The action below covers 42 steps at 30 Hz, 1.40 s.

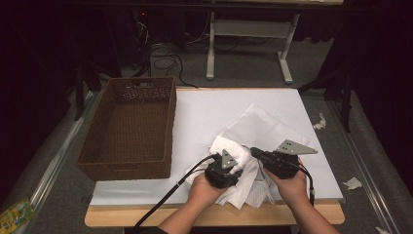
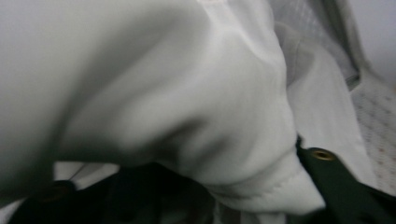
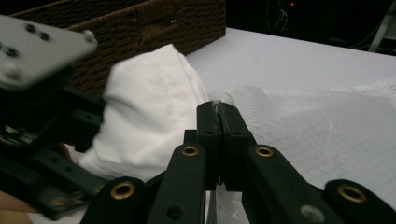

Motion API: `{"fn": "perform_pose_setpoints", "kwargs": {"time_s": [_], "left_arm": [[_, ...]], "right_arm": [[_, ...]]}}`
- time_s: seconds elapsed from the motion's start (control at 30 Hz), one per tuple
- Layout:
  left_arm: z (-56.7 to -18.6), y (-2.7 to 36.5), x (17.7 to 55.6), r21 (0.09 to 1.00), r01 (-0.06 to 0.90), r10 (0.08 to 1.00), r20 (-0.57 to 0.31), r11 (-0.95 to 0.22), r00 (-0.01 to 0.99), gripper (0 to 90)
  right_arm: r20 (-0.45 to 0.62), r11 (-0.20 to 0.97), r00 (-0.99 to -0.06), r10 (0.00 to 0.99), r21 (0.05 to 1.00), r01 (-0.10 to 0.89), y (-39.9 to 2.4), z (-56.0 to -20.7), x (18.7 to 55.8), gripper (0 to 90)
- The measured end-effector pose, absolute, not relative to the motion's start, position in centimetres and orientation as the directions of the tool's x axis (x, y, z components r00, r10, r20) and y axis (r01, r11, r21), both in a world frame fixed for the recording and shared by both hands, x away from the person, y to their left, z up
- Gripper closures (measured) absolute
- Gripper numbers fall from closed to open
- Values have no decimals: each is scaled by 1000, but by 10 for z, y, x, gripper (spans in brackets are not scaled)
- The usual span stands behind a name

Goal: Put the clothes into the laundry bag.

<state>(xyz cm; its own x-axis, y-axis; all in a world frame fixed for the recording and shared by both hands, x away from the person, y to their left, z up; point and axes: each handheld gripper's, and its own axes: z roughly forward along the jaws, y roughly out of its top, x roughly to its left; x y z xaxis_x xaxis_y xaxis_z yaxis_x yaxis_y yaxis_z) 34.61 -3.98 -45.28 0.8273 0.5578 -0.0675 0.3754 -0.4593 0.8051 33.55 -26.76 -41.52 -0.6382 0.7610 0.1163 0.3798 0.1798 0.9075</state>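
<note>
The right gripper (image 3: 218, 109) has its jaws pressed together on a thin edge of the white cloth (image 1: 253, 131), and the left gripper (image 1: 223, 171) has a bunched fold between its half-parted jaws, though whether they pinch it I cannot tell. If they don't, that fold could slip free when lifted. The cloth lies on the white desk (image 1: 204, 112) just right of the brown wicker basket (image 1: 127, 127); beyond the basket are dark floor and cables.

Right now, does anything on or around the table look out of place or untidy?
Yes: small scraps of white paper lie on the grey floor right of the table. On it, the white garment is bunched at the grippers; the brown basket sits straight.
</note>
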Motion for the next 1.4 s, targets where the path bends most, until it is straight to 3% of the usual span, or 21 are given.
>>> {"fn": "perform_pose_setpoints", "kwargs": {"time_s": [0.13, 0.2, 0.37, 0.47, 0.57, 0.63, 0.67, 0.73, 0.77, 0.87, 1.1, 1.4], "left_arm": [[-445, -19, 333, 829, 367, 578, -66, -422, 813, 269], [-442, -8, 327, 843, 361, 580, -73, -399, 811, 211], [-434, 18, 330, 886, 358, 652, -88, -295, 754, 147], [-423, 25, 348, 898, 397, 664, -179, -191, 725, 139], [-420, 15, 363, 895, 411, 674, -197, -173, 712, 137], [-427, 0, 371, 859, 462, 651, -224, -220, 726, 164], [-432, -7, 373, 840, 479, 628, -233, -255, 742, 261], [-439, -25, 371, 813, 470, 599, -195, -345, 776, 593], [-442, -34, 369, 800, 462, 581, -180, -383, 794, 698], [-443, -50, 365, 783, 439, 565, -138, -441, 813, 790], [-448, -70, 371, 757, 435, 568, -104, -487, 817, 764], [-453, -53, 382, 769, 491, 654, -128, -409, 745, 471]], "right_arm": [[123, 176, -633, 765, 904, 389, -271, -417, 337, 892], [115, 182, -632, 767, 904, 386, -271, -418, 337, 892], [99, 201, -635, 766, 901, 384, -269, -419, 338, 892], [103, 198, -632, 768, 900, 387, -268, -420, 338, 892], [100, 201, -630, 770, 899, 389, -269, -420, 338, 892], [103, 200, -631, 769, 898, 391, -270, -420, 338, 892], [103, 200, -631, 769, 899, 390, -270, -420, 338, 892], [103, 200, -631, 769, 899, 391, -270, -420, 338, 892], [105, 199, -630, 769, 898, 392, -270, -421, 338, 892], [103, 198, -632, 768, 901, 386, -270, -421, 338, 892], [115, 178, -638, 761, 910, 375, -271, -418, 336, 892], [98, 168, -654, 750, 928, 332, -271, -411, 328, 892]]}}
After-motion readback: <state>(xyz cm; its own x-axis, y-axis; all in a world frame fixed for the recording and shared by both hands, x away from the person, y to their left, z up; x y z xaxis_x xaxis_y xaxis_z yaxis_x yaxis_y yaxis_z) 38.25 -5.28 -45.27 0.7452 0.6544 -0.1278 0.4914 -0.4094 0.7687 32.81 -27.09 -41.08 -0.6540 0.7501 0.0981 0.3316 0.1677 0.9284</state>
